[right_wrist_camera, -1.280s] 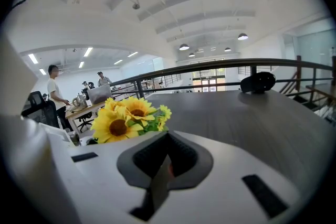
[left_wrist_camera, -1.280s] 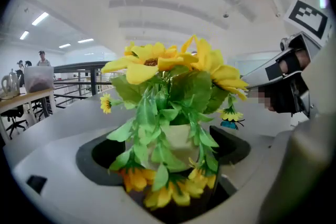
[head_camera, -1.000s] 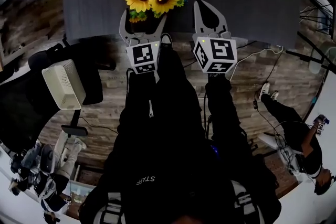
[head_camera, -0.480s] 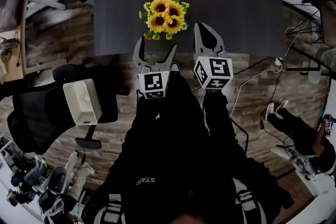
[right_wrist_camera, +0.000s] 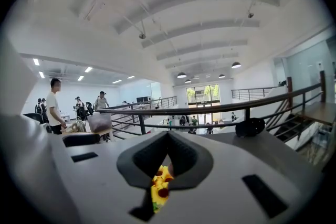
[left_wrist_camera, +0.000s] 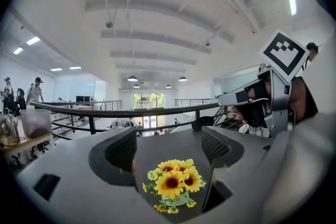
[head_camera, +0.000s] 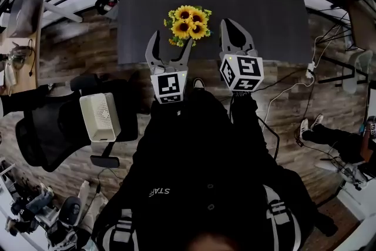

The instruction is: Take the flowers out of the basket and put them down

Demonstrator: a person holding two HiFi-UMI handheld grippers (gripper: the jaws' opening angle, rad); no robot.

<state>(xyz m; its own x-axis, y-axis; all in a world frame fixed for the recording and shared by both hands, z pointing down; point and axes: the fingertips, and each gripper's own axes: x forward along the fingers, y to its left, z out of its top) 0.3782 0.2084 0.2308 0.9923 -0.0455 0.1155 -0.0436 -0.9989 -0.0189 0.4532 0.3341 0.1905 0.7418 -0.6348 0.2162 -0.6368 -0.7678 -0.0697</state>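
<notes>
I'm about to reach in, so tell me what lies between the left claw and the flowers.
Nothing: the left gripper view shows only bare table between the left claw and the flowers.

Your head view was dim. The dark clothing [head_camera: 194, 167] below the flowers [head_camera: 189, 23] sank to near black, though the flowers themselves stayed crisp and bright. Both gripper views were bright, lit by ceiling lamps [left_wrist_camera: 132, 78] above the flowers, and curved hard into black corners. The grey foreground around the flowers looked soft, perhaps out of focus.
</notes>
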